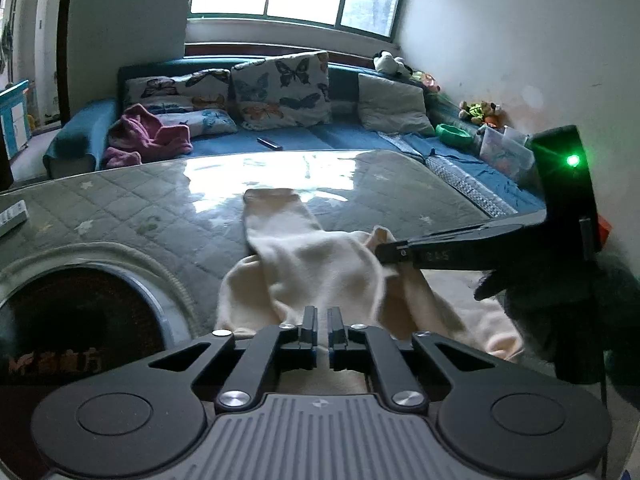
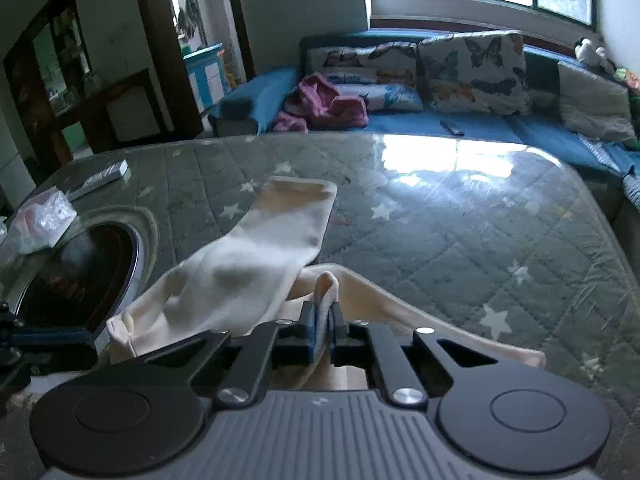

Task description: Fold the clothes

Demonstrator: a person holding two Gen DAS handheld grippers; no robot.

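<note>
A cream garment (image 1: 316,264) lies on the grey quilted table (image 1: 140,208), one leg or sleeve stretched toward the far side. My left gripper (image 1: 322,320) is shut on its near edge, cloth between the pads. My right gripper (image 2: 323,316) is shut on a raised fold of the same cream garment (image 2: 248,264). In the left wrist view the right gripper (image 1: 384,252) comes in from the right and pinches the cloth at its right side. The garment's near part is hidden under both grippers.
A dark round inset (image 1: 76,320) sits in the table at the left. A white remote (image 2: 100,178) and a plastic packet (image 2: 40,220) lie at the table's left edge. A blue sofa (image 1: 280,140) with butterfly cushions and a pink garment (image 1: 148,136) stands behind.
</note>
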